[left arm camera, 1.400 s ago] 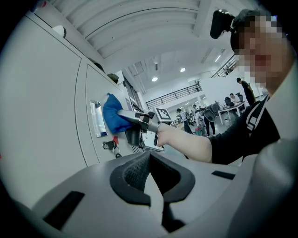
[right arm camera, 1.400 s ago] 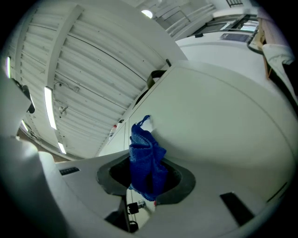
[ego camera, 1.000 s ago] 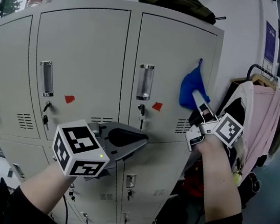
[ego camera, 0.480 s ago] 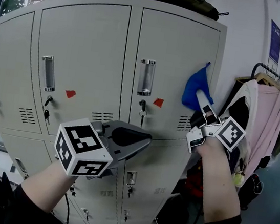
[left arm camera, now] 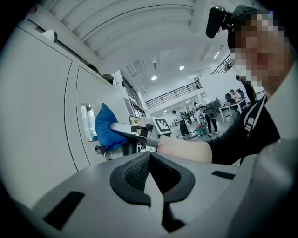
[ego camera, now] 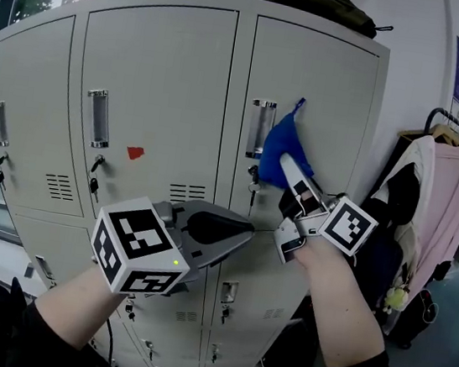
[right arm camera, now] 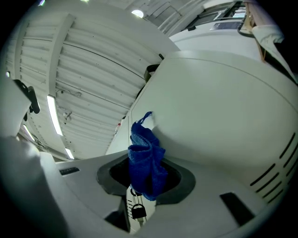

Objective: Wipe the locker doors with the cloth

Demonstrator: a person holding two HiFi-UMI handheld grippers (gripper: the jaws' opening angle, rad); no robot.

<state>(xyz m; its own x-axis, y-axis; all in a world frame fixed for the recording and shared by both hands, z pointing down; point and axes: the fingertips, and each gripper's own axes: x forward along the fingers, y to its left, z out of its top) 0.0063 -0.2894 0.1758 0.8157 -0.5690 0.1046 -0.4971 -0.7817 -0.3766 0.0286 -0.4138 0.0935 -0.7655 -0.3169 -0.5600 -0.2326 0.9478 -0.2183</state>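
Cloth (ego camera: 282, 146) is pressing on the right locker door (ego camera: 330, 99) beside its handle (ego camera: 260, 128), clenched by fingers of the right gripper (ego camera: 288, 168), while the left gripper (ego camera: 237, 237) is hanging lower, fingers closed on nothing

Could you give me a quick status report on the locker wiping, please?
Right gripper shut on blue cloth, cloth against upper right locker door. Left gripper shut, empty, held low. Door handle and padlock right beside the cloth.

cloth (ego camera: 283, 146) swept left across locker door (ego camera: 330, 99), right gripper (ego camera: 288, 165) now beside handle (ego camera: 260, 128)
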